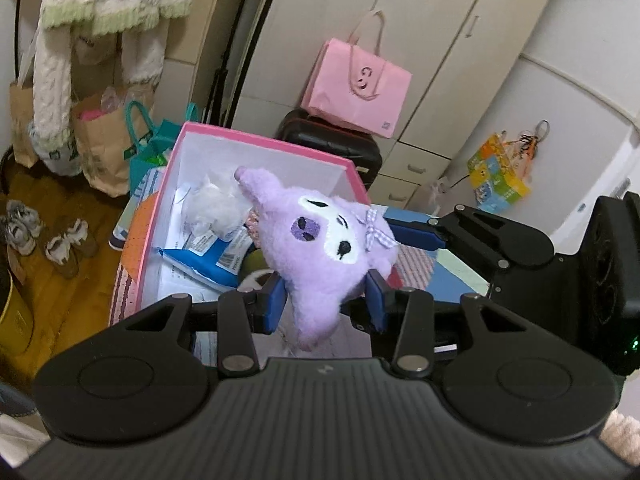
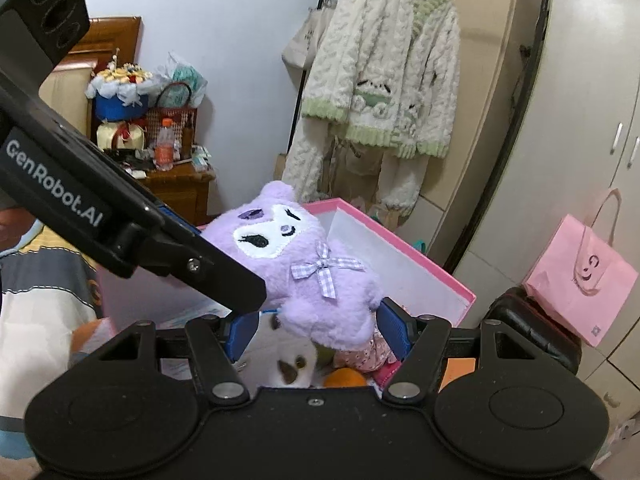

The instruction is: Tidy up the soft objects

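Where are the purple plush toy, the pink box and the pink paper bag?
purple plush toy (image 1: 320, 264): left wrist view, its fluffy face.
pink box (image 1: 264, 142): left wrist view, far rim.
pink paper bag (image 2: 580, 284): right wrist view, front panel.

box floor (image 2: 276, 344) behind purple plush (image 2: 320, 280)

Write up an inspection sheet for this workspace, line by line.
Surface: patterned bedding under the box.
Job's things: purple plush held above open pink box.
Clutter: white plush, blue packet, papers inside box.
Grippers: left hand-held gripper shut on the plush's lower body; right hand-held gripper brackets it, contact unclear.
Cables: nothing seen.
Surroundings: pink bag, suitcase, wardrobe, hanging knit cardigan, shoes.
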Tool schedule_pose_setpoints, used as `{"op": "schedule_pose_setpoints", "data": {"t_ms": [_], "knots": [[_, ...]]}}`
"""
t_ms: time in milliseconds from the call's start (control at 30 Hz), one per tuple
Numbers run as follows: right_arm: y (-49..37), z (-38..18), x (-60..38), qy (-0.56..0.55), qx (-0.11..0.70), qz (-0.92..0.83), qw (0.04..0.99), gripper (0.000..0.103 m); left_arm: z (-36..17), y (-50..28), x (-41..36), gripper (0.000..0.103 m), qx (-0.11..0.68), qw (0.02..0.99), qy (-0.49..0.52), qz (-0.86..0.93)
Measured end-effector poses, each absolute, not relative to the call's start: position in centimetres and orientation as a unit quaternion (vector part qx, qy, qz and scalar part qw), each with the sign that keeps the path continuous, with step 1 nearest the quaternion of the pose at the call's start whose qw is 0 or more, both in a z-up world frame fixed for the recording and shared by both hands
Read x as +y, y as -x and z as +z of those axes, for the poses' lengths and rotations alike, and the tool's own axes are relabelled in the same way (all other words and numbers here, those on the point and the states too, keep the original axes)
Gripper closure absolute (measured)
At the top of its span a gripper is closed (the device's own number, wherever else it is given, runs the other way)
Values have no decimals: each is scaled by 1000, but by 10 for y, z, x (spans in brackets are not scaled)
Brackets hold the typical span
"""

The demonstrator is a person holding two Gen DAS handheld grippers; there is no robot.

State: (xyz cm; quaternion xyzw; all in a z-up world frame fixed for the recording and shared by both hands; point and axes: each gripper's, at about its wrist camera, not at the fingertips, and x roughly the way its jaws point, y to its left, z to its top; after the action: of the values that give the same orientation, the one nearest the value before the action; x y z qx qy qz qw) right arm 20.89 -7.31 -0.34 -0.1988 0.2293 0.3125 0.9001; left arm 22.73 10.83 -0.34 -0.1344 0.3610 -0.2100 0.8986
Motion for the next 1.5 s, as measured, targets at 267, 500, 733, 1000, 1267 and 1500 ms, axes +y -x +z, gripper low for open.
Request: {"op": "schedule_pose_setpoints", "data": {"t_ms": [267, 500, 733, 1000, 1267, 1500], "knots": [[-251, -23, -62, 199, 279, 315, 885, 32, -28, -265, 113, 62, 384, 890, 155, -191], [-268, -27, -57, 189, 301, 298, 886, 32, -31, -274, 107, 61, 379, 895, 140, -188], [-269, -31, -52, 194, 301, 301, 884, 29, -36, -275, 101, 56, 374, 911, 92, -148], [-237, -21, -61, 180, 283, 311, 889, 29, -22, -236, 92, 41, 350, 922, 61, -156], [-201, -6, -75, 171, 254, 300, 903, 29, -2, -199, 90, 29, 324, 930, 56, -166], [-174, 8, -93, 162, 240, 295, 910, 29, 13, -168, 85, 27, 311, 932, 46, -180]]}}
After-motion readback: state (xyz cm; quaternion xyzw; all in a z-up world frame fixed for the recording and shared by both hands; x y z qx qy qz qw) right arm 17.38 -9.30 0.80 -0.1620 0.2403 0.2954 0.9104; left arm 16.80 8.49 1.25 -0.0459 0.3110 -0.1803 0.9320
